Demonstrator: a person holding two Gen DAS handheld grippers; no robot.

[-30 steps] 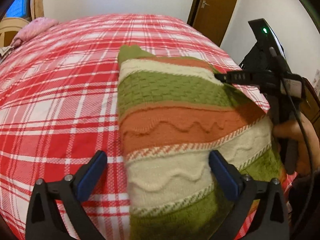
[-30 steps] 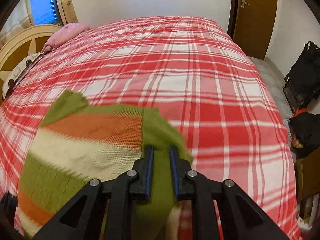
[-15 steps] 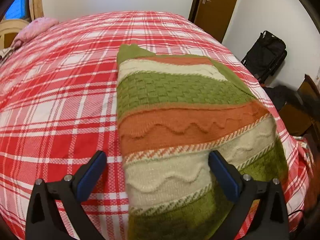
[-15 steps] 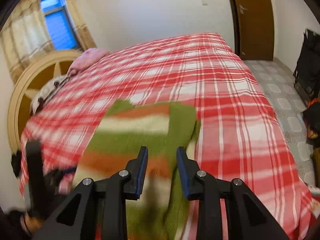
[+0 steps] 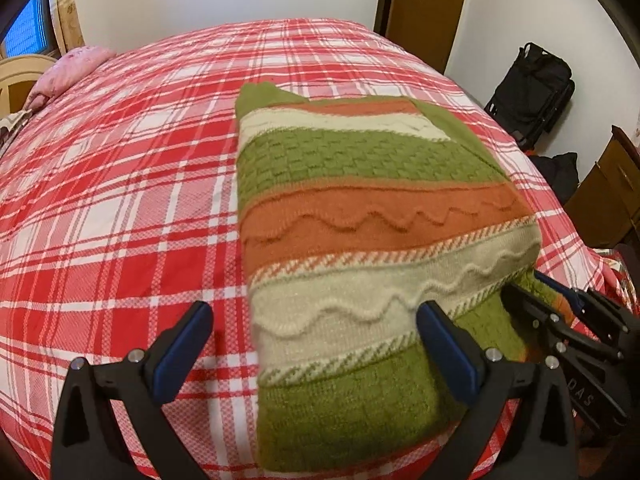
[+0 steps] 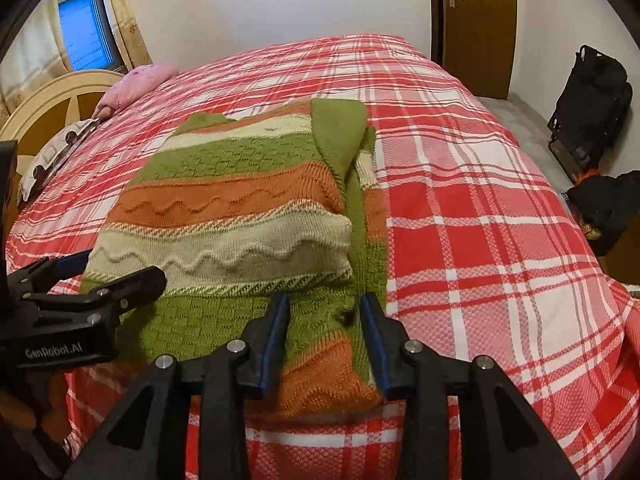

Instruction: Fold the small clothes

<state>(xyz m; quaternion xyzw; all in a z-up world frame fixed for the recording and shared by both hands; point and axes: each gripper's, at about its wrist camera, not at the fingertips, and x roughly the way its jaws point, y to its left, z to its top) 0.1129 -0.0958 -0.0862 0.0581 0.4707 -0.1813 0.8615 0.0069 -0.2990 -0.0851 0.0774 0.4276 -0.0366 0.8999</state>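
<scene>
Left wrist view: my left gripper [image 5: 314,350] stands spread wide, nothing pinched. The sweater [image 5: 360,240] lies folded on the bed [image 5: 120,184], stretching away ahead of the fingers; its near left edge falls between them, and the right finger [image 5: 448,352] sits over the cream and green bands at the near end. I cannot tell whether that finger touches the knit. The left finger [image 5: 180,348] is over bare plaid cover. Low to the right of my tool, the right gripper [image 5: 560,300] pokes in at the sweater's near right corner, under the folded edge. Far ahead left is a pink pillow [image 5: 68,72]; far ahead right a door [image 5: 424,8] and a black bag [image 5: 528,92] on the floor.

Right wrist view: my right gripper [image 6: 324,340] is partly apart and its jaws are opening. The sweater's [image 6: 240,200] near corner, green and orange, lies between and just ahead of the fingers, but the pads do not press on it. A green flap is folded over the far right part of the sweater. The left gripper [image 6: 116,280] reaches in from the left, one finger over the sweater's near left edge.
</scene>
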